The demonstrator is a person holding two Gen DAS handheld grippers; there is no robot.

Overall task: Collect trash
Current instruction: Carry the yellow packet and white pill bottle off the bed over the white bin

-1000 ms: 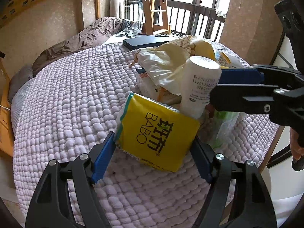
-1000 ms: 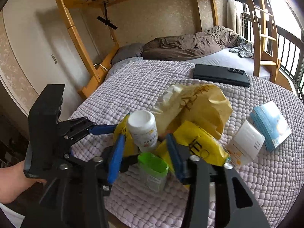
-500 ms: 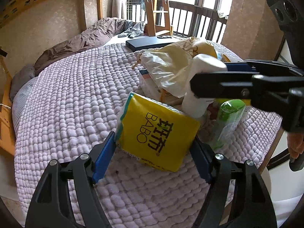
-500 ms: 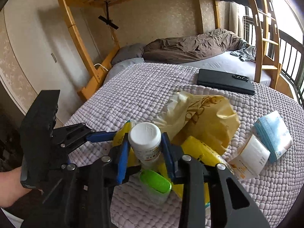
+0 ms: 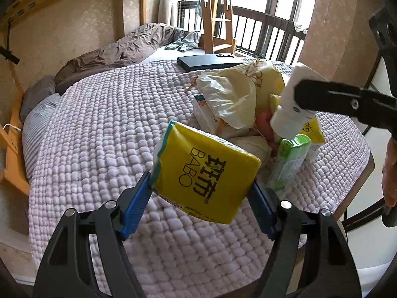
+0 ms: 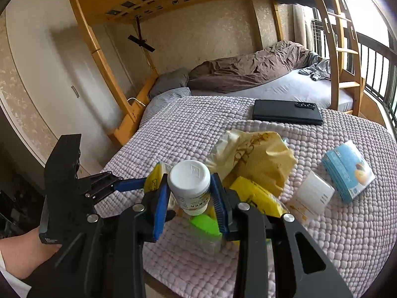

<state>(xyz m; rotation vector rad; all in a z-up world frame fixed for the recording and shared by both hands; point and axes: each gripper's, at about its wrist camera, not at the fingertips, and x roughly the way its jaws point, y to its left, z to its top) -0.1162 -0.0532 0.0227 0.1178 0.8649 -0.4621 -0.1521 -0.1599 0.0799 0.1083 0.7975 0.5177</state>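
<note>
My left gripper point(image 5: 202, 188) is shut on a yellow tissue pack point(image 5: 206, 171) printed BABO and holds it just above the lilac blanket point(image 5: 104, 129). My right gripper point(image 6: 189, 198) is shut on a white plastic bottle point(image 6: 189, 186), lifted and tilted over the trash pile; the bottle also shows in the left wrist view point(image 5: 295, 104). Under it lies a green-capped pack point(image 5: 289, 164), also in the right wrist view point(image 6: 204, 224). A crumpled yellow bag point(image 6: 258, 159) and another yellow pack point(image 6: 255, 196) lie in the pile.
A black laptop point(image 6: 286, 115) lies at the far side of the blanket. A blue box point(image 6: 347, 171) and a white box point(image 6: 310, 198) lie to the right. The bed edge point(image 5: 354, 188) is near. A brown duvet point(image 6: 248, 67) and a wooden ladder point(image 6: 345, 49) stand behind.
My right gripper closed on the white bottle and lifted it, tilting it off the pile. The green-capped pack is now uncovered. My left gripper kept holding the yellow tissue pack.
</note>
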